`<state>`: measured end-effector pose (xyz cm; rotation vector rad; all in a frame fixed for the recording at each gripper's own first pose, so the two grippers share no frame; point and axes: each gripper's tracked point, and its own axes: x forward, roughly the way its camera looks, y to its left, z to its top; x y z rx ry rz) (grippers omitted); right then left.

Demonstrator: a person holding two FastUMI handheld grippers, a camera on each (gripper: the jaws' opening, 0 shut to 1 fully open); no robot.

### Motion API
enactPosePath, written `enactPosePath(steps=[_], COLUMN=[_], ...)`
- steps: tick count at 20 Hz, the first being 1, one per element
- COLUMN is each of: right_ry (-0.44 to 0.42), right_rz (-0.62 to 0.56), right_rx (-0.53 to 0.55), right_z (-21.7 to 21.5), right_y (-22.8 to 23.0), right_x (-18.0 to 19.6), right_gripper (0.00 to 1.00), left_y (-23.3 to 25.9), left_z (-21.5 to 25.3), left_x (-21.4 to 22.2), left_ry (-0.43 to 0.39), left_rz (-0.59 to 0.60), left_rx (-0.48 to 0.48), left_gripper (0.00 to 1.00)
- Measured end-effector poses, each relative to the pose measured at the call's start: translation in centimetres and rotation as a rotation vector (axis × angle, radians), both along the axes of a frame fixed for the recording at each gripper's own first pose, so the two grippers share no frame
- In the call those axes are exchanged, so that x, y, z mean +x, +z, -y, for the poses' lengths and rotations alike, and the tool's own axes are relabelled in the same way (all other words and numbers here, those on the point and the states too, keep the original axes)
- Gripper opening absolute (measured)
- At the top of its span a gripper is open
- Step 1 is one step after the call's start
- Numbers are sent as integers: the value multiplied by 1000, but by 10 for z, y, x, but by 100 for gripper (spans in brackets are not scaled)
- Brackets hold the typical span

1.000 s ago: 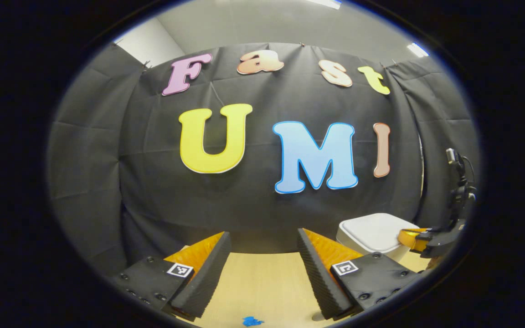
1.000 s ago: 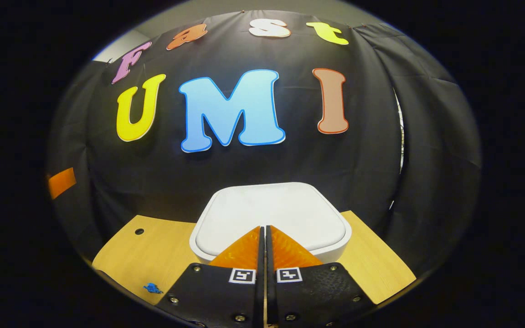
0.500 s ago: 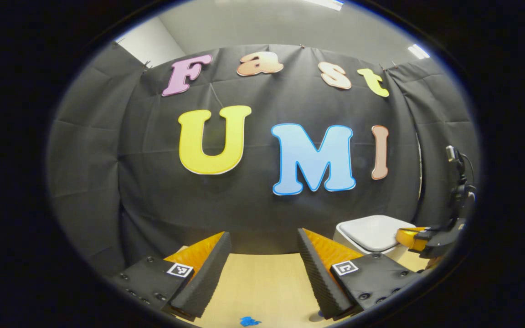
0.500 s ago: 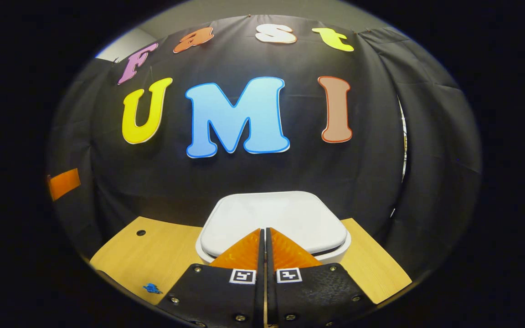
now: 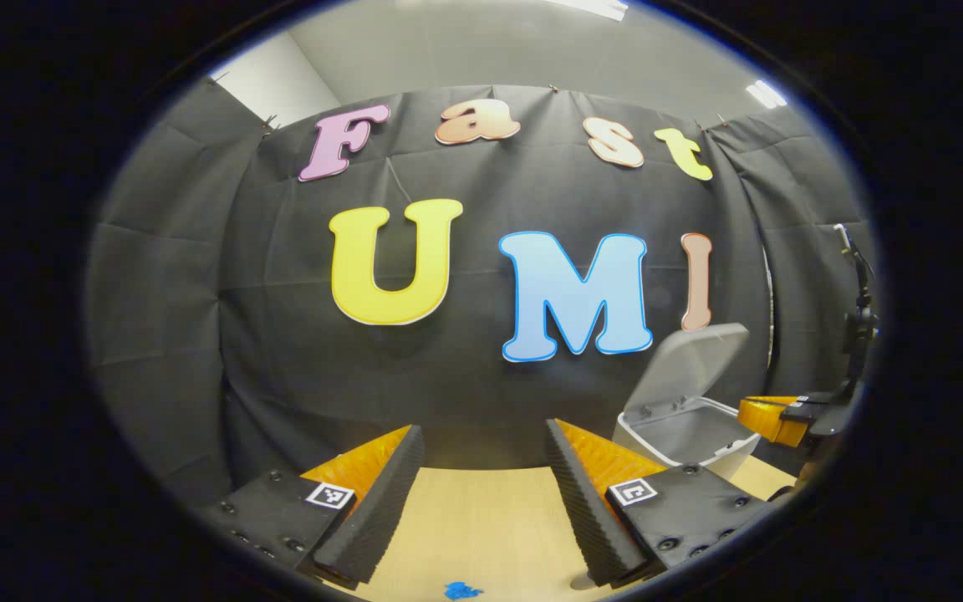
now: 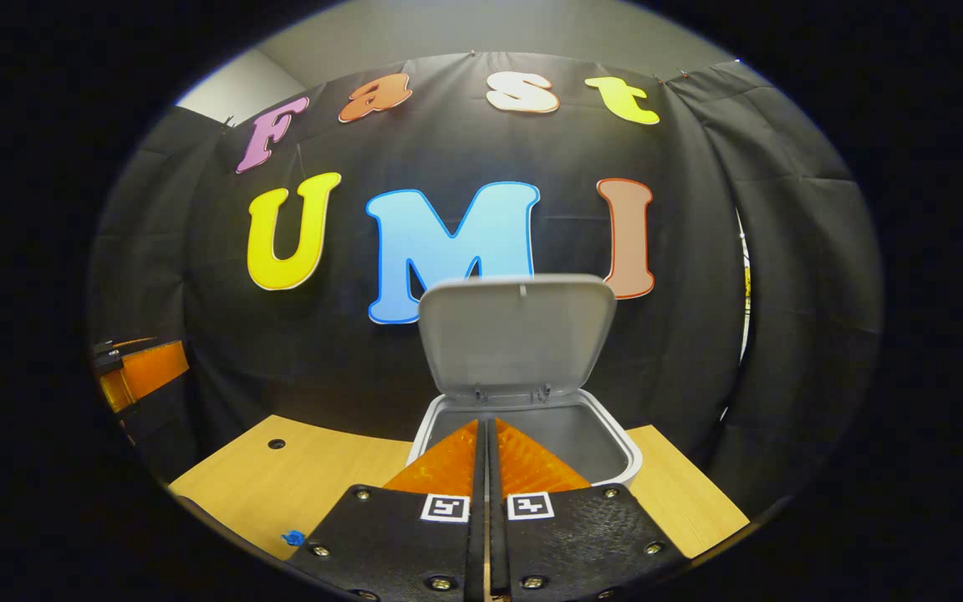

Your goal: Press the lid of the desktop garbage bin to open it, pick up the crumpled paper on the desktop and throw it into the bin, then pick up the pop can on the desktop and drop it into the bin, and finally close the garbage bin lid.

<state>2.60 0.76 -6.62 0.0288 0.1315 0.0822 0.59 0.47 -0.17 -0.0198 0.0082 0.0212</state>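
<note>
Right gripper view tells the story: the bin [image 6: 523, 435] lid [image 6: 517, 334] was lying flat under my tips half a second ago, and now it's popped up and stands nearly upright at the back, with the grey inside showing. So the press worked, first step done. My right gripper [image 6: 486, 439] has its fingers pressed together with nothing between them, tips just at the front rim. It has lifted off a bit since the push.

Left gripper view has the same open bin [image 5: 682, 426] over on the right side of the table [image 5: 481, 518], with my right gripper [image 5: 770, 414] beside it. My left gripper [image 5: 486, 451] hangs spread wide and empty, basically where it was a second ago.

Next up should be the crumpled paper, but I can't spot it or the can from here. Tiny blue speck [image 5: 463, 590] on the desk, no idea what that is.
</note>
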Motion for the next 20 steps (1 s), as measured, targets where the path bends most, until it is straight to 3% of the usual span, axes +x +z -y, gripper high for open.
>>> enactPosePath(steps=[13, 14, 15, 16, 17, 20], right_ry=[236, 251, 262, 267, 267, 271], right_rz=[-166, -178, -182, -184, -184, -177], right_rx=[16, 18, 19, 17, 13, 14], right_z=[-78, -82, -85, -88, -90, -93], right_y=[-56, -59, -59, -61, -61, -59], right_x=[-37, -39, -42, -41, -43, -46], right_gripper=[6, 25, 35, 60, 77, 79], left_y=[2, 3, 3, 4, 0, -12], left_z=[-7, -7, -8, -8, -9, -12], left_x=[-9, -9, -8, -8, -7, -7], left_ry=[15, 16, 18, 18, 19, 17], left_rz=[9, 8, 8, 7, 3, -14], left_rx=[1, 2, 1, 0, -5, -14], left_gripper=[95, 95, 95, 95, 95, 95])
